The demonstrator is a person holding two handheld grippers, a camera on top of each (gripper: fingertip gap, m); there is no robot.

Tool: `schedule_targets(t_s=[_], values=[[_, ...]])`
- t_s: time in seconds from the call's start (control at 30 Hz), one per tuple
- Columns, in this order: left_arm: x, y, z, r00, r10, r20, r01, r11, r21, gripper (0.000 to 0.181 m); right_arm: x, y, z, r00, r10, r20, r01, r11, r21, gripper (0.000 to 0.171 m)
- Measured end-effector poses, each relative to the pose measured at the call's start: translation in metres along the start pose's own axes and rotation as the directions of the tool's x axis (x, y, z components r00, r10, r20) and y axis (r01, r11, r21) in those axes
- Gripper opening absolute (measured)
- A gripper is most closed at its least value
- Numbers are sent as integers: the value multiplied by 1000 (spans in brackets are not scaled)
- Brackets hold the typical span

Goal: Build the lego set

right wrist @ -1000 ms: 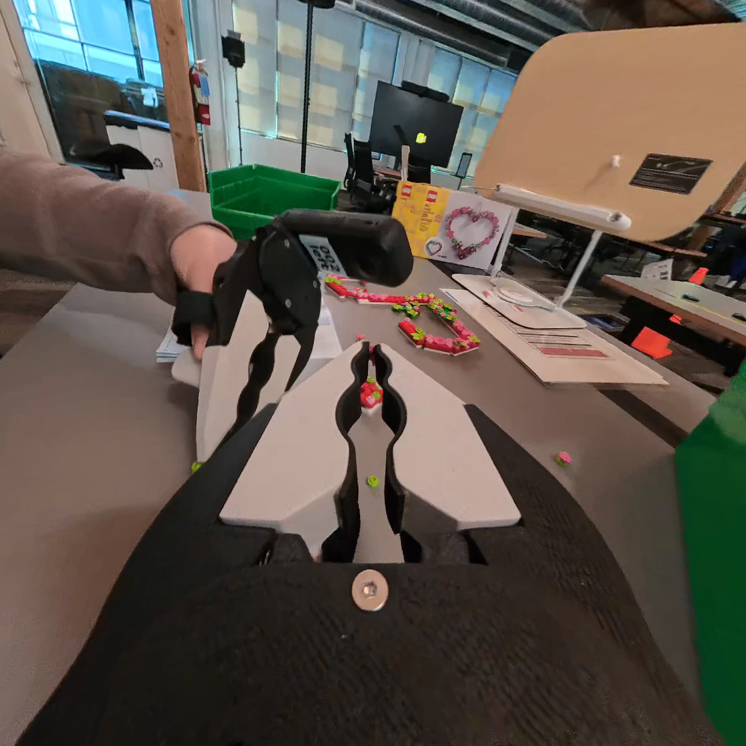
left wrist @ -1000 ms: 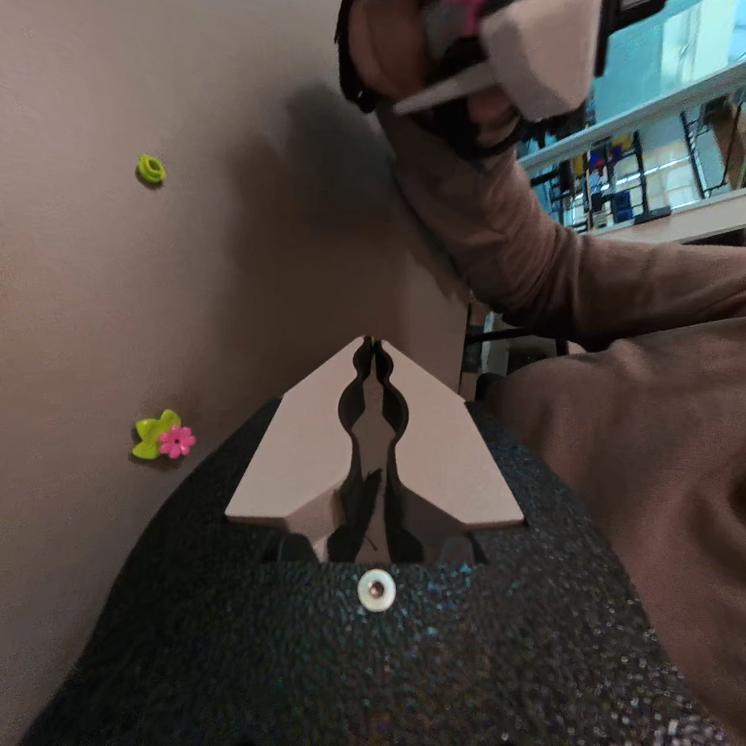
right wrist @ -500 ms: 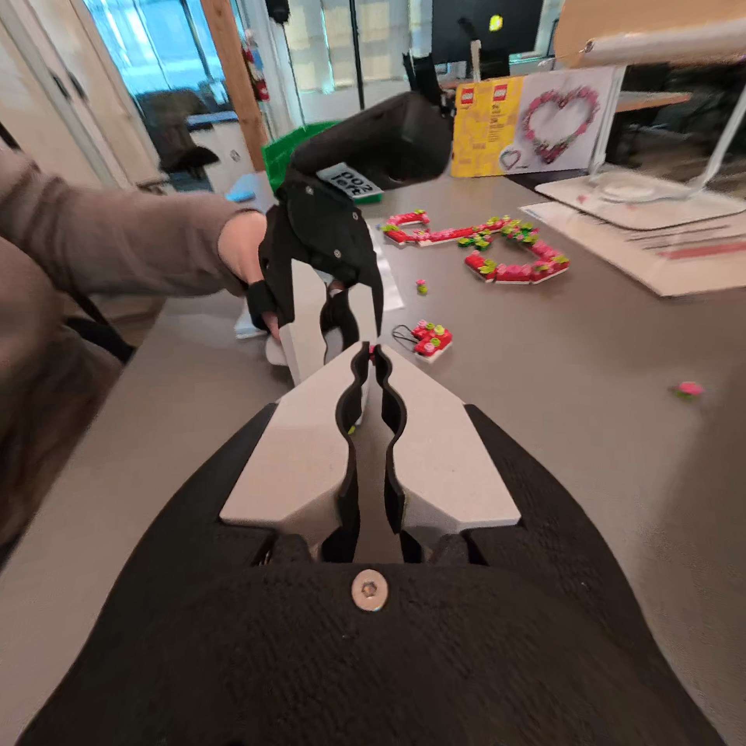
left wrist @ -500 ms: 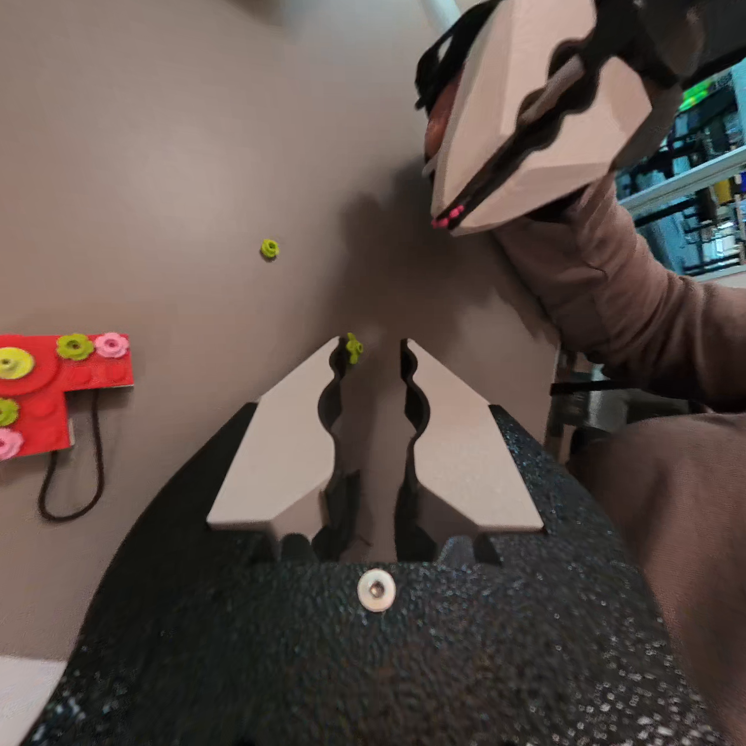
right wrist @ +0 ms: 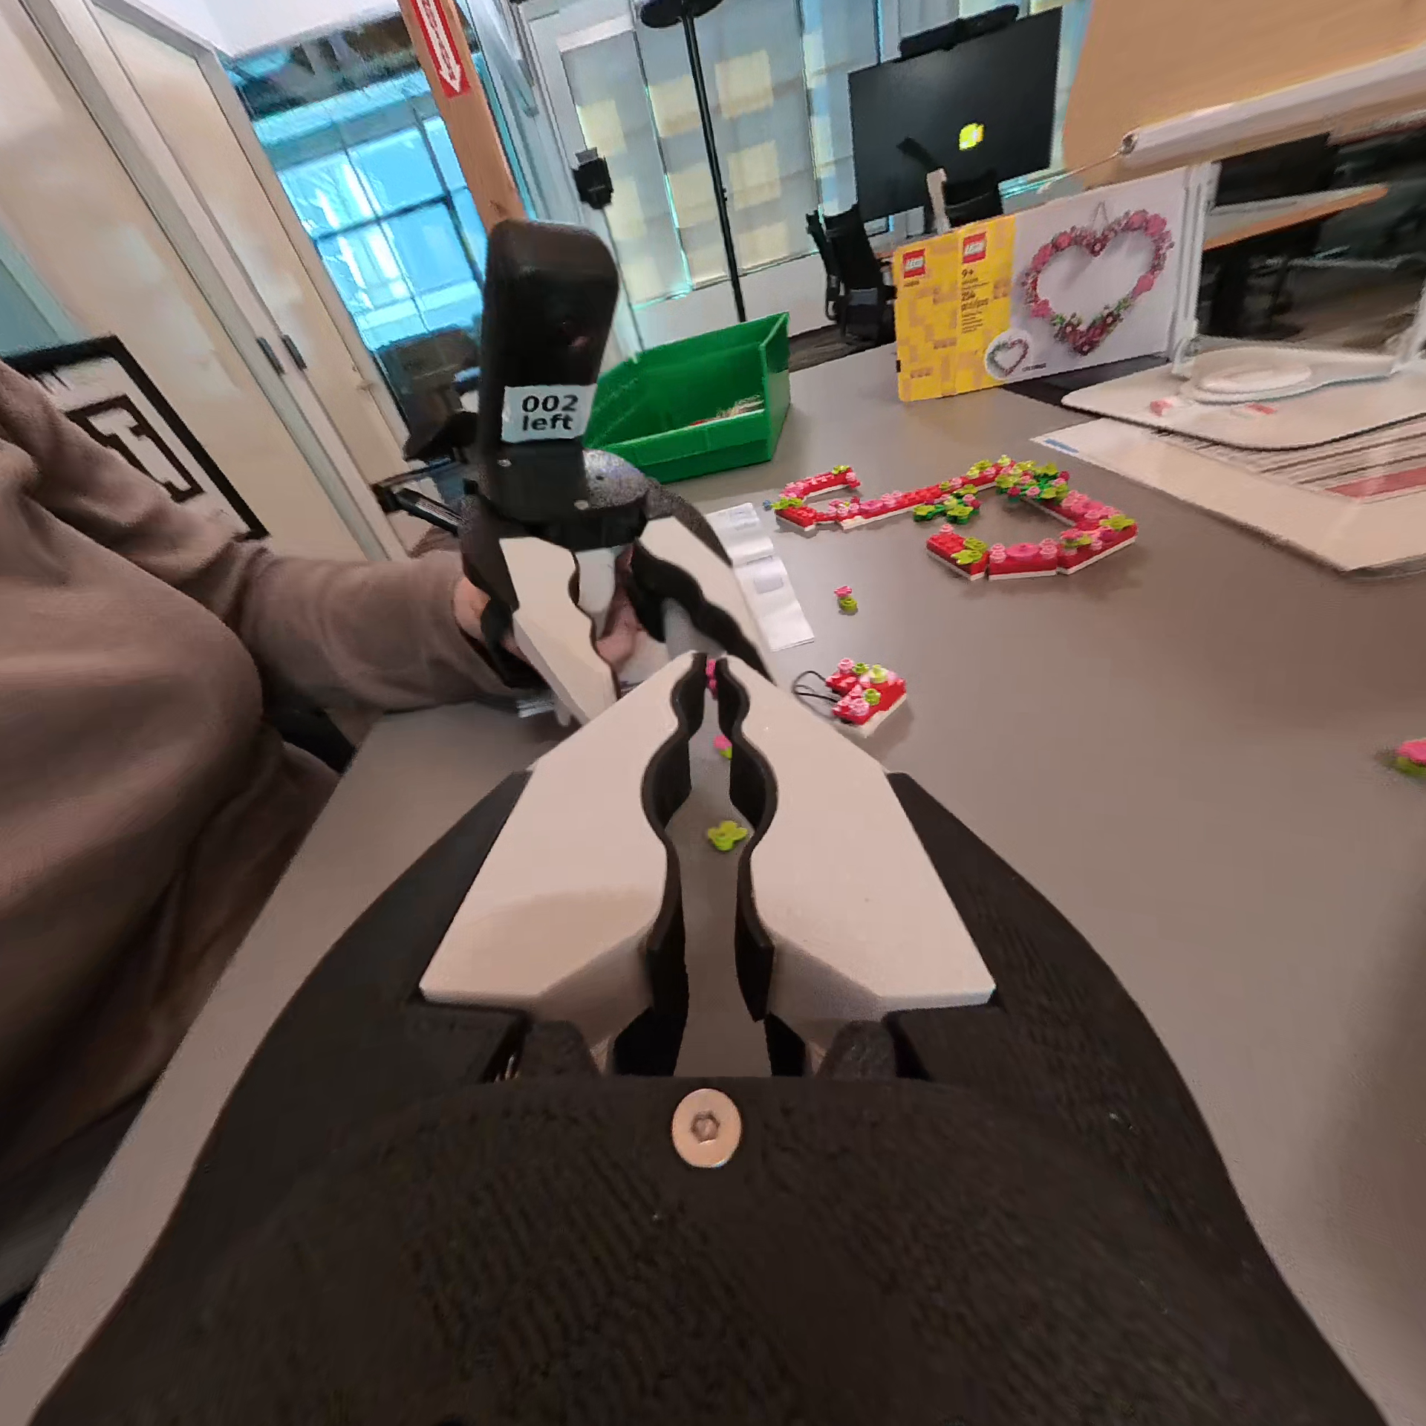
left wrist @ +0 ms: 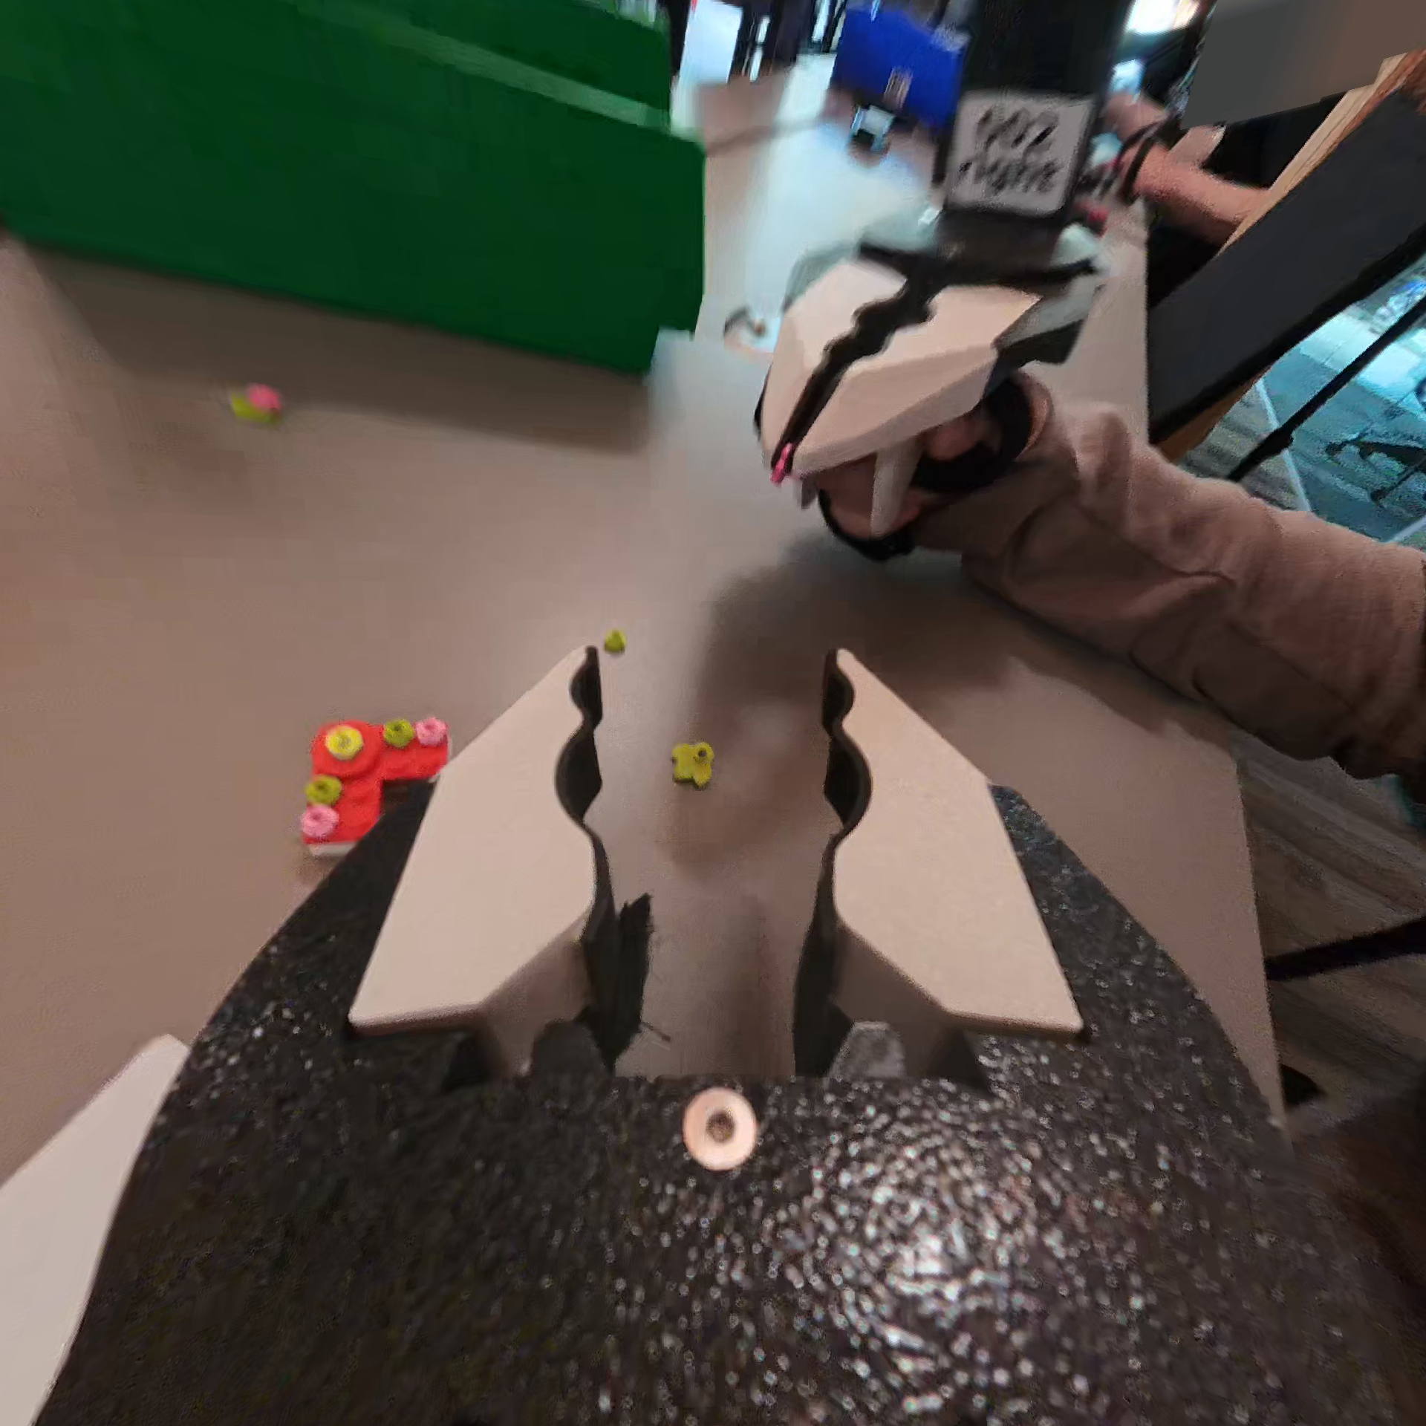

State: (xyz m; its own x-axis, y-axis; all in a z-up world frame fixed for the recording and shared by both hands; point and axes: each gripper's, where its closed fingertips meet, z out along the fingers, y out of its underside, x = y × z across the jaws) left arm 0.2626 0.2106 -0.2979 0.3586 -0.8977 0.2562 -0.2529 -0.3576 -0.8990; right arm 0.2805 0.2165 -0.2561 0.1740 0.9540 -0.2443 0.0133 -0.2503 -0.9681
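My left gripper (left wrist: pixel 714 664) is open wide and empty, low over the grey table (left wrist: pixel 231 579). A small lime green piece (left wrist: pixel 692 764) lies on the table between its fingers, and a smaller lime stud (left wrist: pixel 614 640) lies just past the left fingertip. A red L-shaped assembly (left wrist: pixel 363 779) with pink and lime flowers lies to the left. My right gripper (right wrist: pixel 710 670) is shut on a tiny pink piece (right wrist: pixel 708 673), held above the table; it also shows in the left wrist view (left wrist: pixel 781 463). The lime piece (right wrist: pixel 725 835) shows below its fingers.
A green bin (right wrist: pixel 694 401) and the set's box (right wrist: pixel 1034 301) stand at the back. The large heart-shaped assembly (right wrist: pixel 1003 525), a paper leaflet (right wrist: pixel 760 571) and loose flowers (right wrist: pixel 845 598) lie beyond. Another flower (left wrist: pixel 257 402) lies far left. A person's brown sleeve (left wrist: pixel 1196 602) is at the right. My right fingertips sit around 5 cm from my left ones. Both grippers' tips are roughly 20 cm from the flower (left wrist: pixel 257 402).
My left gripper went from shut to wide open, and the lime piece at its fingertips now lies on the table. My right gripper stayed shut on the pink piece and swung towards the left gripper.
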Motion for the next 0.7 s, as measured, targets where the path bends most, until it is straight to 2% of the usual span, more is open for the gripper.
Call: schedule_targets(t_s=[0.03, 0.13, 0.23, 0.4, 0.57, 0.7], values=[[1, -7, -4, 999, 41, -5, -41, 998, 53, 56, -2, 0, 1, 999, 43, 32, -43, 999, 1, 0], [2, -22, -14, 982, 186, 35, -189, 966, 179, 55, -10, 3, 4, 976, 170, 135, -171, 985, -5, 0], [16, -23, -19, 965, 261, -27, -246, 936, 250, 38, -11, 10, 8, 958, 234, 168, -231, 972, -36, 0], [27, -27, -17, 982, 145, -120, -108, 956, 273, 30, -27, 0, 14, 943, 209, 260, -222, 975, 21, 0], [32, -32, -22, 979, 57, -196, 11, 945, 327, 5, -37, -2, 19, 936, 162, 314, -187, 981, 52, 0], [36, -34, -25, 972, 64, -226, 18, 939, 343, 6, -39, 1, 21, 942, 138, 305, -159, 986, 44, 0]])
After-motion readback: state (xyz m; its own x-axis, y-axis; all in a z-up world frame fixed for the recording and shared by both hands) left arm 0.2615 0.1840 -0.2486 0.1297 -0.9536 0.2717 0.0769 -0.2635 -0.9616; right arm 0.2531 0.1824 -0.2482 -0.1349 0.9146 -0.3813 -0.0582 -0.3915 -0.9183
